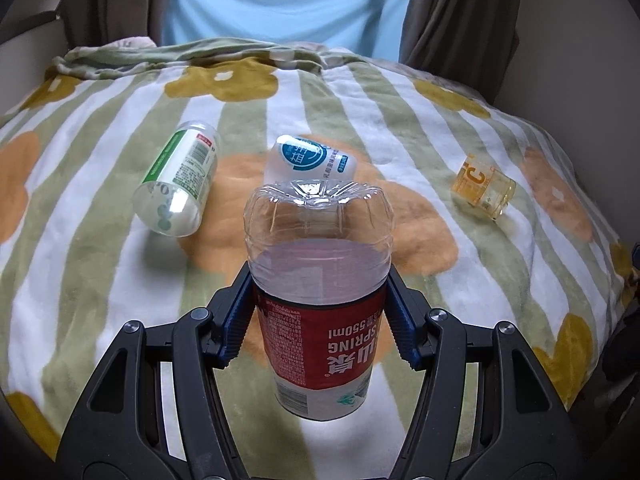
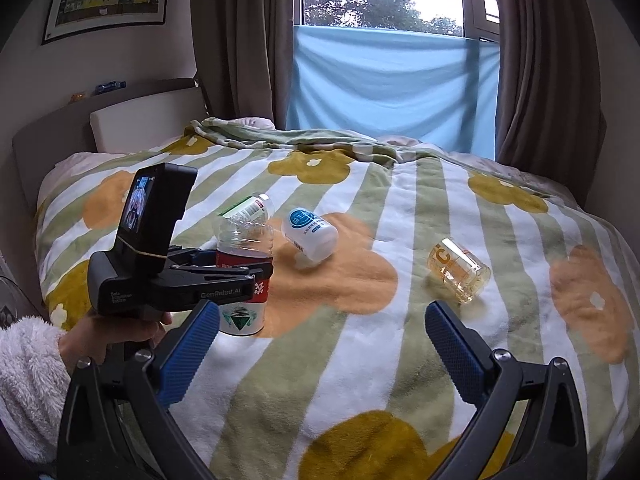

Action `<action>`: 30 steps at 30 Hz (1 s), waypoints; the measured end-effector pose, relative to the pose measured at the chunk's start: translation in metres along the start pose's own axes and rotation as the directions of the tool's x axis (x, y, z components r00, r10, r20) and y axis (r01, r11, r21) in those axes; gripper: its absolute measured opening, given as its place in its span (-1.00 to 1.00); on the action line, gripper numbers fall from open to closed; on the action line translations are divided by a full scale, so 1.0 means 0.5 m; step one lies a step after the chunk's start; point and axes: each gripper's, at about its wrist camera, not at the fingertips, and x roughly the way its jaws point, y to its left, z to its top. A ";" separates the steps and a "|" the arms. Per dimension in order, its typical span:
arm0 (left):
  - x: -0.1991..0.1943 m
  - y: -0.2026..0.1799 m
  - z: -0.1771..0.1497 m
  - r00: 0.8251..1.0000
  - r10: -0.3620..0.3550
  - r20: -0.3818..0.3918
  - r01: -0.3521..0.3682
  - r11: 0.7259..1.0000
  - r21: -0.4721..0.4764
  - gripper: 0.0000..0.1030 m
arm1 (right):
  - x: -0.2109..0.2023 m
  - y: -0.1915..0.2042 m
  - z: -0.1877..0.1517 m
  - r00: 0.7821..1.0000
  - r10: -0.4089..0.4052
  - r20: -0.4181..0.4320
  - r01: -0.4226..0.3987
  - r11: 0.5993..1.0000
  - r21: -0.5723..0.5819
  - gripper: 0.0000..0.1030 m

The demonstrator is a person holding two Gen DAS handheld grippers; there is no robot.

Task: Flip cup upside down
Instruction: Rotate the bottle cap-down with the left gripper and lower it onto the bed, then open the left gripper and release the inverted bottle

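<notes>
The clear cup with the red label (image 1: 320, 320) stands upside down, its ridged base on top and the label print inverted. Its lower rim appears to rest on the flowered blanket (image 1: 400, 100). My left gripper (image 1: 318, 280) is shut on the cup at its middle, a blue pad on each side. The right wrist view shows the same cup (image 2: 244, 244) at the left, held by the left gripper (image 2: 256, 270) and a hand (image 2: 116, 332). My right gripper (image 2: 322, 312) hovers open above the blanket with nothing between its fingers.
Three other cups lie on their sides on the blanket: a green-labelled one (image 1: 176, 184), a white one with a blue print (image 1: 308, 160) just behind the held cup, and a yellow one (image 1: 482, 186) to the right. Curtains and a headboard (image 2: 132, 120) border the bed.
</notes>
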 end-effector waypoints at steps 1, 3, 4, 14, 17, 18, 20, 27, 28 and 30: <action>-0.005 -0.002 -0.001 1.000 0.001 -0.009 -0.001 1.000 0.006 0.11 | -0.001 0.001 0.000 1.000 0.001 0.001 -0.001 1.000 0.001 0.99; -0.013 -0.005 -0.004 0.999 0.004 -0.033 -0.003 1.000 0.019 0.11 | -0.002 0.001 -0.001 1.000 0.003 0.000 -0.003 1.000 0.001 0.99; -0.017 -0.007 -0.006 0.999 0.004 -0.043 -0.003 1.000 0.023 0.11 | -0.002 0.001 -0.002 1.000 0.003 0.000 -0.003 1.000 0.002 0.99; -0.036 -0.002 -0.003 0.997 0.002 0.079 -0.001 1.000 -0.010 0.10 | -0.008 0.002 -0.004 1.000 -0.001 0.004 0.001 1.000 0.001 0.99; -0.015 -0.016 -0.013 0.998 0.017 0.052 -0.018 0.999 0.028 0.10 | -0.011 0.000 -0.005 1.000 -0.003 0.003 0.003 1.000 0.007 0.99; -0.009 -0.020 -0.018 0.999 0.024 0.044 -0.025 0.999 0.038 0.10 | -0.011 -0.001 -0.005 1.000 -0.004 0.003 0.004 1.000 0.008 0.99; -0.012 -0.026 -0.026 0.998 0.032 0.055 -0.035 0.998 0.054 0.11 | -0.012 -0.001 -0.005 1.000 -0.006 0.003 0.006 1.000 0.008 0.99; -0.026 -0.027 -0.033 0.996 0.062 0.063 -0.066 0.996 0.062 1.00 | -0.006 0.004 -0.006 1.000 -0.001 0.001 0.001 1.000 0.006 0.99; -0.034 -0.025 -0.033 0.996 0.051 0.076 -0.056 0.996 0.062 1.00 | -0.006 0.005 -0.006 1.000 -0.002 0.000 0.002 1.000 0.006 0.99; -0.042 -0.024 -0.030 0.996 0.055 0.074 -0.060 0.996 0.071 1.00 | -0.006 0.004 -0.006 1.000 0.000 0.000 0.000 1.000 0.007 0.99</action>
